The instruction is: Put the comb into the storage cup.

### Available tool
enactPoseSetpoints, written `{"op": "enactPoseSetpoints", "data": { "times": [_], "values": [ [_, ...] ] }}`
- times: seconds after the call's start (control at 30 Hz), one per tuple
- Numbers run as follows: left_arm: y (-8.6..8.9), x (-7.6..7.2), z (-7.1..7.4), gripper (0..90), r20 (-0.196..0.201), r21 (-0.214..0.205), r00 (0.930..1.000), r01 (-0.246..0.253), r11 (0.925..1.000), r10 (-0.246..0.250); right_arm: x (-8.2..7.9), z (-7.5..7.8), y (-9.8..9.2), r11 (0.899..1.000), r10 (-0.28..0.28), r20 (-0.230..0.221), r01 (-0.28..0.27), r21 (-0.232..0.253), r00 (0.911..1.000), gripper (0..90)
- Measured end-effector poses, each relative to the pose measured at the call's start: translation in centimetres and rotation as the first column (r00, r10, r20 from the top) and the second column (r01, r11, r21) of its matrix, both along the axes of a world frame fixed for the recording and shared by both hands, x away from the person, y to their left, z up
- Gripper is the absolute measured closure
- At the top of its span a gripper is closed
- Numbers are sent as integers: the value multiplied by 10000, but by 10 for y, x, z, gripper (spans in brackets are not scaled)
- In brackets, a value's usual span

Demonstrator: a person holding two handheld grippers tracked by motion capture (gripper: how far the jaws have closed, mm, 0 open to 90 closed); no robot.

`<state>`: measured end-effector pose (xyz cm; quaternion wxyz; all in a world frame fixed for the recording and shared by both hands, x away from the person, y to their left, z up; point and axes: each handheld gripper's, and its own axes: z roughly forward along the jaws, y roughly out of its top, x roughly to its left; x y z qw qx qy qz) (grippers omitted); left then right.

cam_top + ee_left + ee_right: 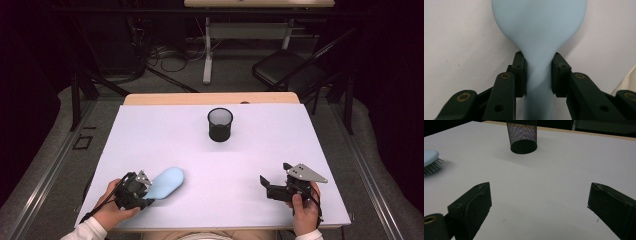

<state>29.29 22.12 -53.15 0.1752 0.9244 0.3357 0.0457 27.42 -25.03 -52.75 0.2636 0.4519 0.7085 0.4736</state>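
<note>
A light blue hairbrush (167,181) lies bristles down on the white table (165,130) at the front left. My left gripper (148,192) is shut on its narrow handle. In the left gripper view the two pads (520,72) press both sides of the handle, and the oval head (539,25) stretches away ahead of them. My right gripper (275,173) hovers at the front right with its jaws wide open and nothing between them (539,192). From the right gripper view the hairbrush (430,157) shows its bristles at the left edge.
A black mesh cup (220,125) stands upright at the back middle of the table, also ahead in the right gripper view (522,135). Beyond the table are a black chair (285,70), a desk leg (207,55) and floor cables.
</note>
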Motion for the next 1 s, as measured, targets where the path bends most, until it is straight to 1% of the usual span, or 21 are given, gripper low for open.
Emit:
{"op": "enactPoseSetpoints", "data": {
  "times": [0.17, 0.43, 0.5, 0.73, 0.87, 1.0],
  "values": [
    [1, -1, 0, 696, 75, -56, 10000, 40, 10000, -40, 0, 0, -1, 10000, 6, 18, -5, -7, 10000, 46],
    [4, -4, -2, 698, 264, -261, 9996, 46, 9996, -39, 1, 0, 0, 10000, 4, -22, -4, -8, 10000, 47],
    [5, -4, -2, 698, 241, -316, 9997, 31, 9995, -24, 0, 0, 0, 10000, 19, -29, -19, -8, 10000, 47],
    [7, -5, -2, 698, 280, -531, 9996, -74, 9986, 89, 1, 0, -1, 10000, -3, 16, 3, -17, 10000, 47],
    [9, -5, -1, 699, 283, -725, 9995, -151, 9973, 171, 0, 0, 0, 10000, 4, -19, -4, -13, 10000, 47],
    [10, -4, 2, 699, 386, -795, 9989, -215, 9966, 247, 0, 0, 0, 10000, 13, 0, -13, -14, 10000, 47]
  ]
}}
